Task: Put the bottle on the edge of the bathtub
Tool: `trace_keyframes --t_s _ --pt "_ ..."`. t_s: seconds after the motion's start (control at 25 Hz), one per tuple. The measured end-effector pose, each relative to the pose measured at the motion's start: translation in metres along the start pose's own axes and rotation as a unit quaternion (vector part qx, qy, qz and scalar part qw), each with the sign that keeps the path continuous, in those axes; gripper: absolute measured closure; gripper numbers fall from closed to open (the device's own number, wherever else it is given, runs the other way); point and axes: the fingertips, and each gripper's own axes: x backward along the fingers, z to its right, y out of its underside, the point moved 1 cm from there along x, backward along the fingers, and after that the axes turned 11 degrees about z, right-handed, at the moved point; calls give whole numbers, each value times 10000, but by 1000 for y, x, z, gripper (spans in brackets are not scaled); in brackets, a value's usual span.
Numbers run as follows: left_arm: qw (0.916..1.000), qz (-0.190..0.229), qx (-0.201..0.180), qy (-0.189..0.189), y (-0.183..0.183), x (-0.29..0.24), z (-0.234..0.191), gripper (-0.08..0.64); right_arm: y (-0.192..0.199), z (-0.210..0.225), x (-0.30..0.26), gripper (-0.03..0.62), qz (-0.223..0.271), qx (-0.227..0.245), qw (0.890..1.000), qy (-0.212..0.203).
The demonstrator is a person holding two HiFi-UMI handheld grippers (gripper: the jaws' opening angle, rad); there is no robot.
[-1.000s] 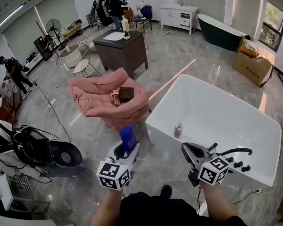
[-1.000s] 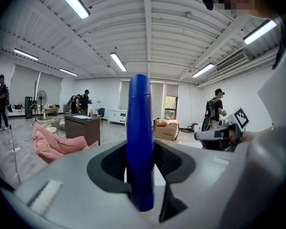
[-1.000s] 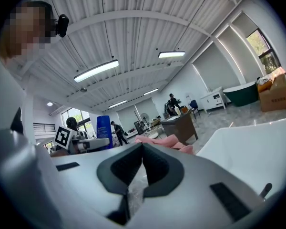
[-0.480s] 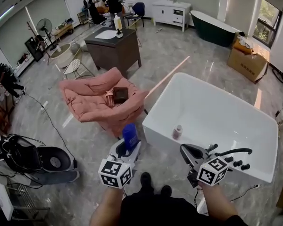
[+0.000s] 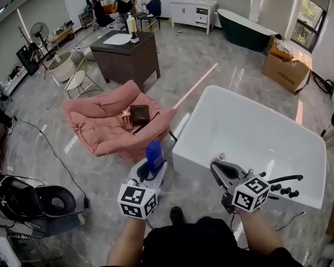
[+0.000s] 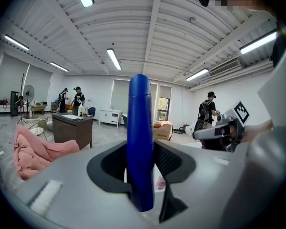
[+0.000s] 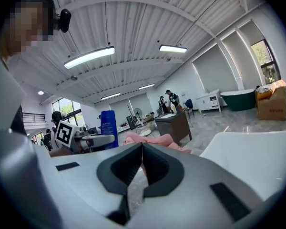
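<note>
Bright, even light falls from ceiling strip lamps (image 6: 114, 59) and windows (image 5: 305, 22). The glossy floor (image 5: 211, 60) shows pale glare streaks, and shadows are faint. Both gripper views bulge, with dark rounded corners. The close bottle (image 6: 139, 142) looks soft; the far room stays sharper.

Blue bottle (image 5: 153, 151), upright, clamped in L hand-held gripper (image 5: 151, 168), just beside white bathtub (image 5: 196, 159) outer wall

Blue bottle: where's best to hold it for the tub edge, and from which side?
Its lower body, from the side, as the left gripper has the blue bottle: jaws across the thin width, on the broad faces. It is tall, flat and upright.
</note>
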Motion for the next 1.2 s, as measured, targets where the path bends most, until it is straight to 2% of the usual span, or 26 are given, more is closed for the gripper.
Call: trace_keyframes --t_s 0.2,0.48,0.92,1.2 --pt "9997 -78 241 40 16 -11 -24 396 21 -4 -18 580 -233 -20 9997 37" --pt "9982 -374 427 214 40 -47 -36 396 27 36 -35 580 -333 -184 9987 346" --pt "9955 -829 344 312 64 -125 -38 396 31 118 -58 580 -217 -572 9970 475" --pt "9919 -1119 358 484 109 -173 -29 396 62 155 -67 580 -399 -783 9948 518"
